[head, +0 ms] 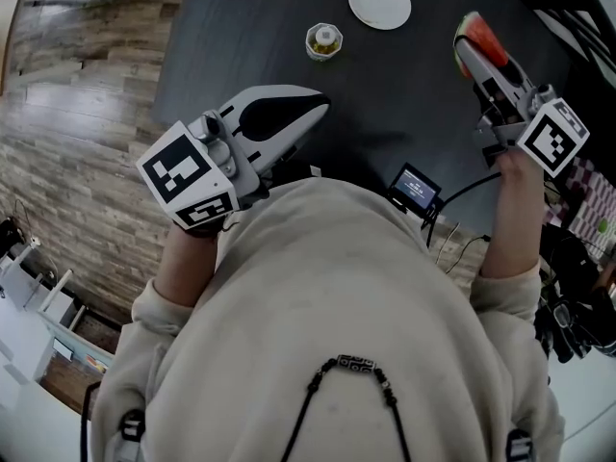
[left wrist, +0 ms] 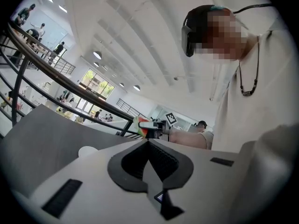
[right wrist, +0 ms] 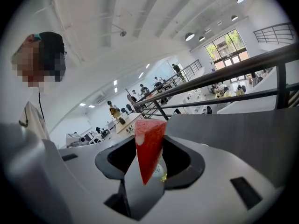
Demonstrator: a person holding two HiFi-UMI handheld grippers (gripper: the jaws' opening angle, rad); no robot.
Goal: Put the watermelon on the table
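Note:
A red wedge of watermelon (head: 484, 35) with a green rind is held over the right side of the dark table (head: 414, 104), with my right gripper (head: 470, 54) shut on it. In the right gripper view the watermelon wedge (right wrist: 149, 153) stands point down between the pads of my right gripper (right wrist: 148, 141). My left gripper (head: 320, 106) hovers over the table's near left part, its jaws together and holding nothing. In the left gripper view the tips of my left gripper (left wrist: 148, 141) meet, and the watermelon (left wrist: 141, 124) shows beyond them.
A white plate (head: 379, 1) lies at the far middle of the table, and a small yellow-and-white cup (head: 324, 40) stands just left of it. A small screen device (head: 416, 189) with a cable sits at the near edge. Wooden floor (head: 87, 114) lies to the left.

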